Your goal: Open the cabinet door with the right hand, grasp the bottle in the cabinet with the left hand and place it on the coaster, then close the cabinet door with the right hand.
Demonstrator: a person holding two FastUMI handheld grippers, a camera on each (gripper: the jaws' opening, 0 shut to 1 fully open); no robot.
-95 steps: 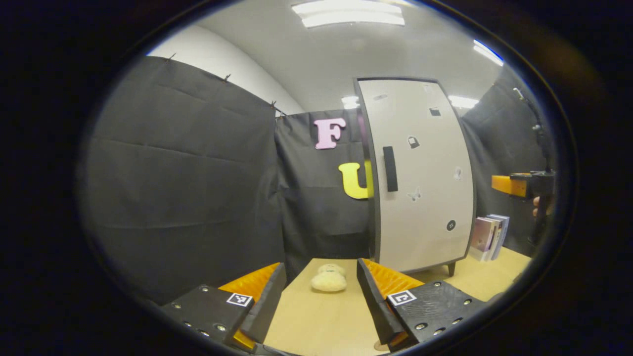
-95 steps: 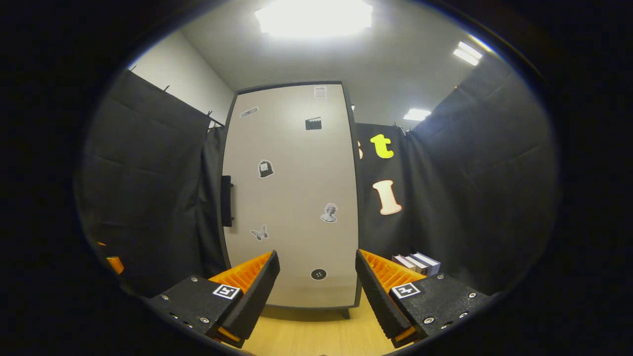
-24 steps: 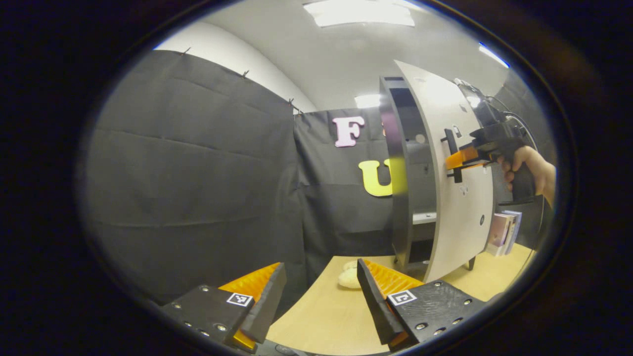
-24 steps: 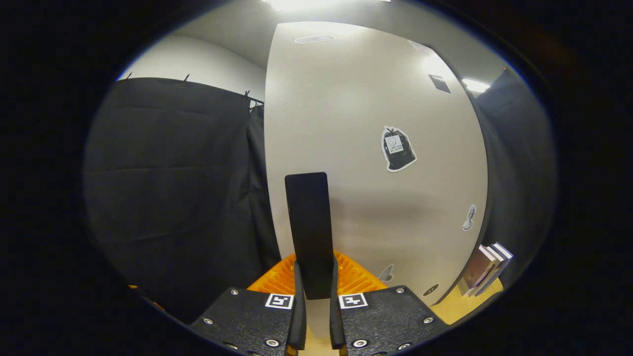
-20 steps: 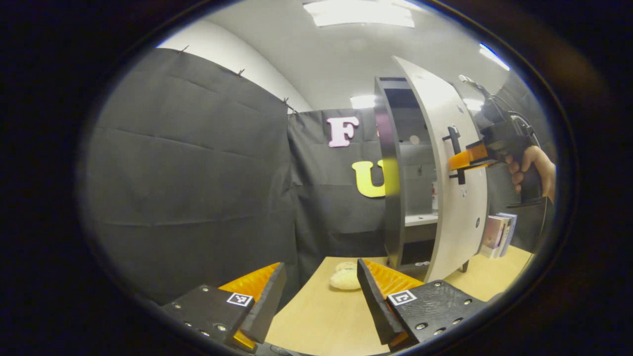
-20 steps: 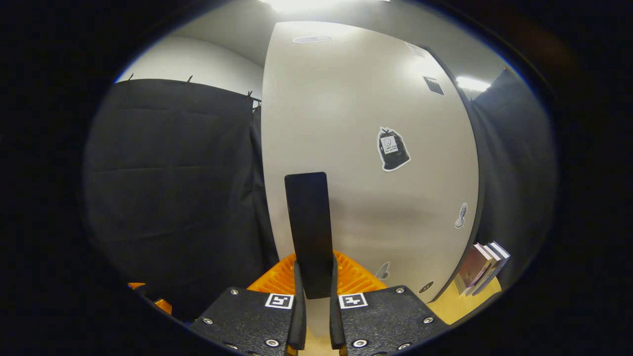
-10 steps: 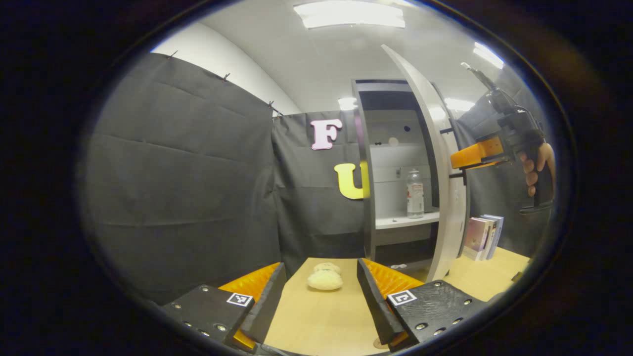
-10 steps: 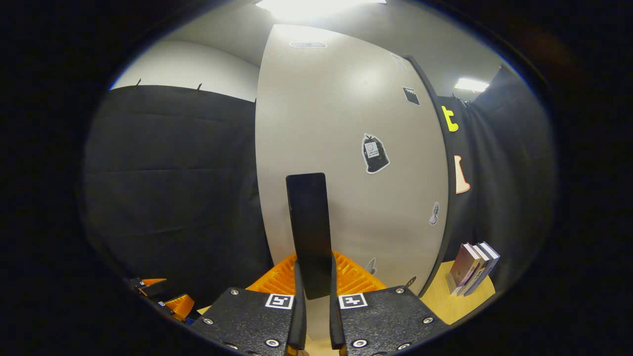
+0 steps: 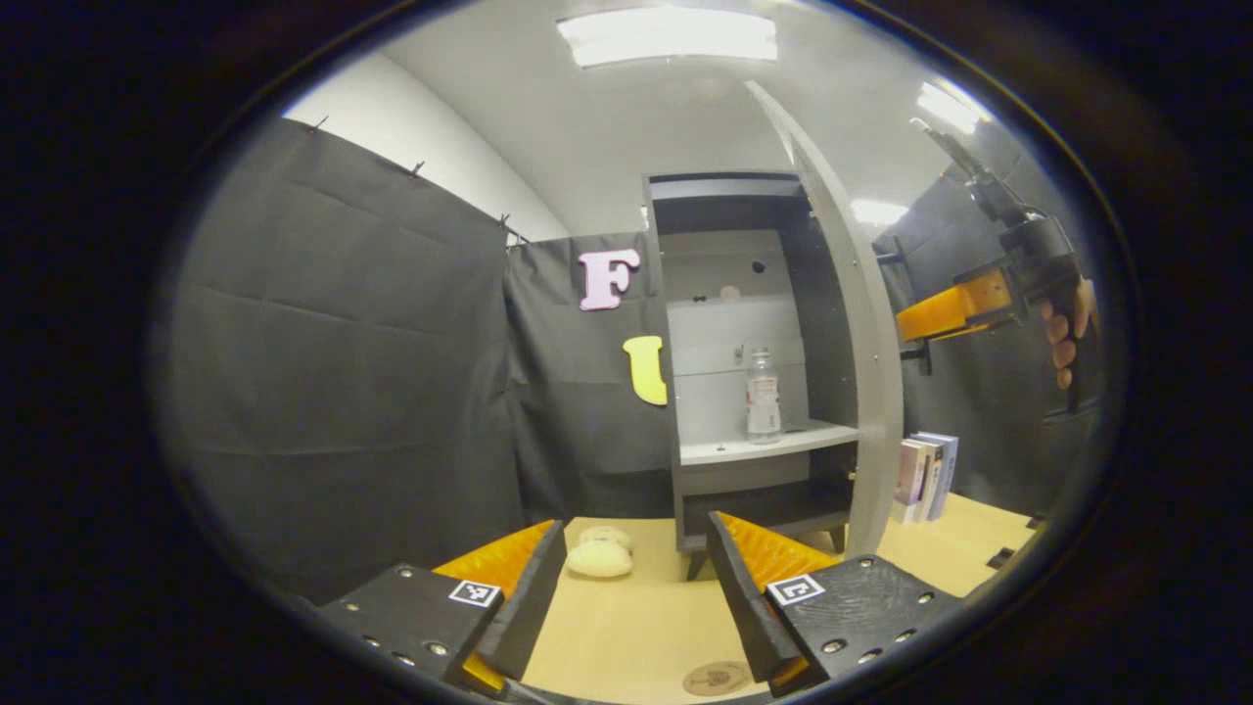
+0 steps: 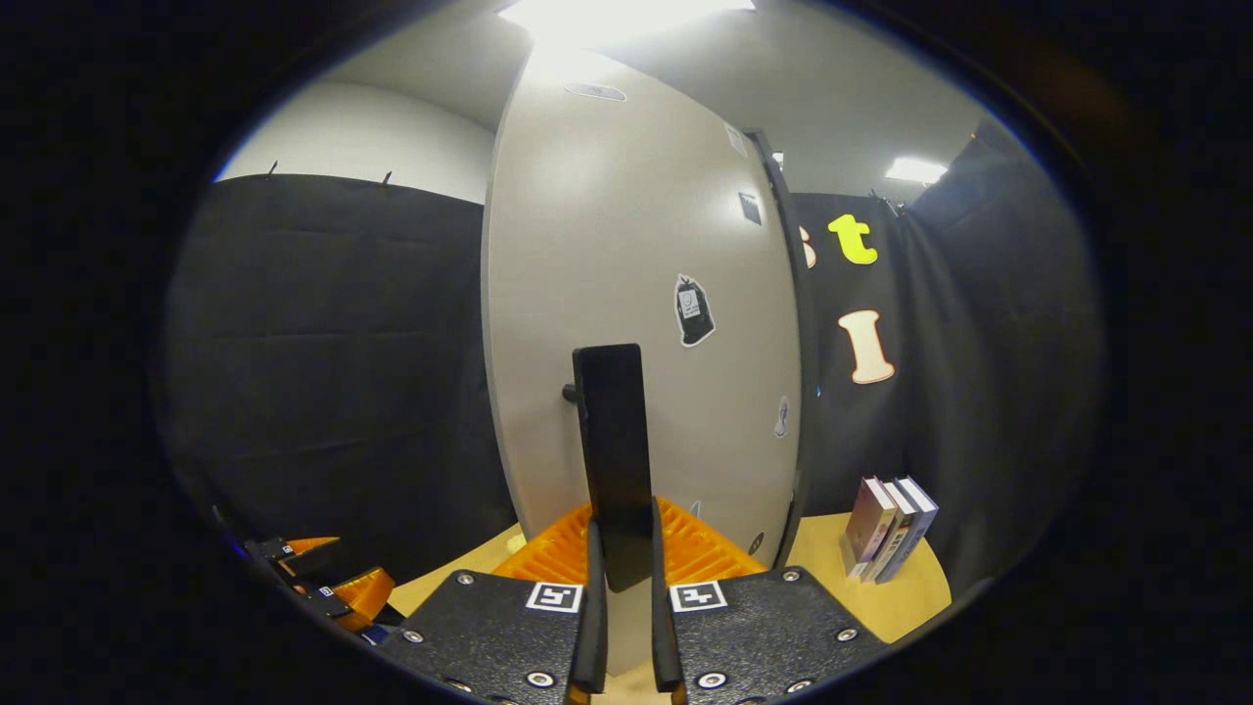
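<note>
The right gripper [image 10: 622,627] is clamped on the black door handle [image 10: 614,460], both fingers pressing its lower end from either side, which gives the hand a firm hold to swing the pale cabinet door [image 10: 636,323] on its hinge. In the left gripper view the same gripper [image 9: 930,315] sits at the outer face of the door [image 9: 861,323], held by a person's hand [image 9: 1065,333], and the door stands wide from the cabinet [image 9: 739,362], so the opening step looks about done. That leaves the inside free to reach: the bottle [image 9: 762,397], clear with a pale label, stands upright on the cabinet's middle shelf [image 9: 759,443], toward the door side. The left gripper [image 9: 636,597] hangs well in front of the cabinet with its fingers spread apart and nothing between them, pointed roughly at the opening, likely waiting its turn to go in. A round coaster [image 9: 718,677] lies on the wooden table [image 9: 636,627] just beside that gripper's fingers, well short of the cabinet. A pale plush toy [image 9: 600,554] lies left of the cabinet's foot, and some books [image 9: 920,475] stand to its right.
</note>
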